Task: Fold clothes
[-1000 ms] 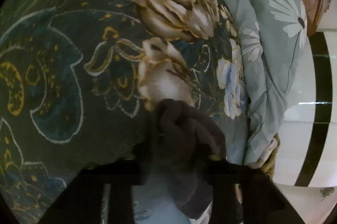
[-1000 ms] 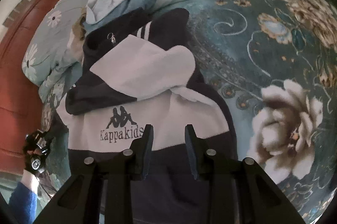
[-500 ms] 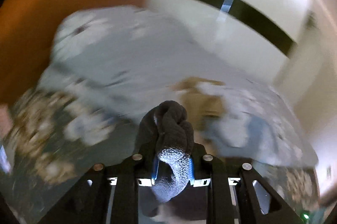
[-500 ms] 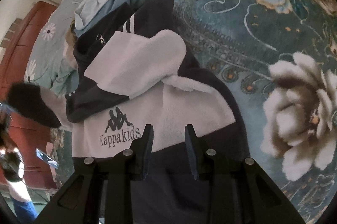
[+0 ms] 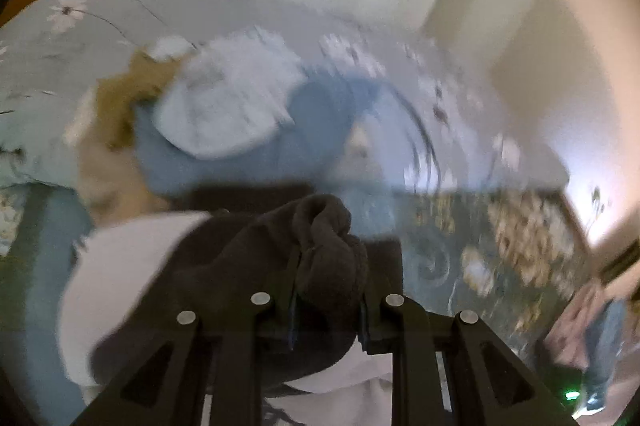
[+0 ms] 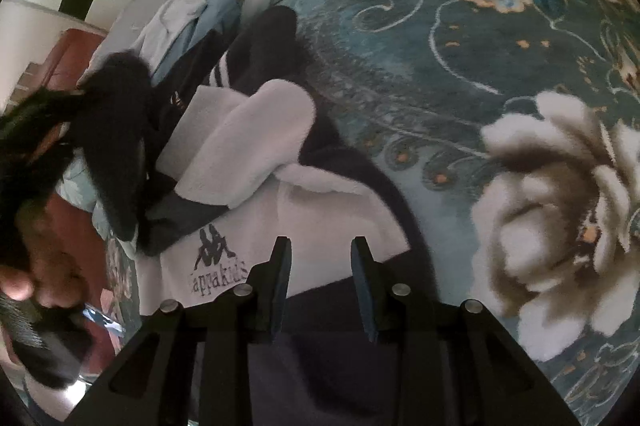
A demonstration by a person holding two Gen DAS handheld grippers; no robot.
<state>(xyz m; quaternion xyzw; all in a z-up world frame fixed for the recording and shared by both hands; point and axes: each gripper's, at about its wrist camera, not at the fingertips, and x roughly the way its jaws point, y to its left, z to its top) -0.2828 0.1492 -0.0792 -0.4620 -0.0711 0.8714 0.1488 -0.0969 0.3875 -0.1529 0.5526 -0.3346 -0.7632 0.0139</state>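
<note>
The left tool (image 5: 326,300) is clamped on a bunched dark fleece sleeve cuff (image 5: 320,250), the thick fabric squeezed between its two black fingers and bulging out above them. This sleeve belongs to the navy and white fleece hooded jacket (image 6: 276,161), which lies on the bed under both tools. In the left wrist view the background is smeared with blur; a white panel of the jacket shows to the left of the held cuff, and beyond it lie a pale blue quilt with white flowers (image 5: 60,37) and a heap of light blue and tan clothes (image 5: 224,113).

The right tool (image 6: 320,276) hovers just above the jacket with its jaws a modest gap apart and nothing between them. Below its fingertips lies the white chest panel with a black printed logo (image 6: 214,260). The white-lined hood is folded down over the chest, and a dark sleeve with white stripes (image 6: 256,57) stretches toward the quilt. The jacket rests on a dark teal bedspread with large cream flowers (image 6: 500,57). At the left edge of the right wrist view, the lifted cuff appears as a dark blurred shape.
</note>
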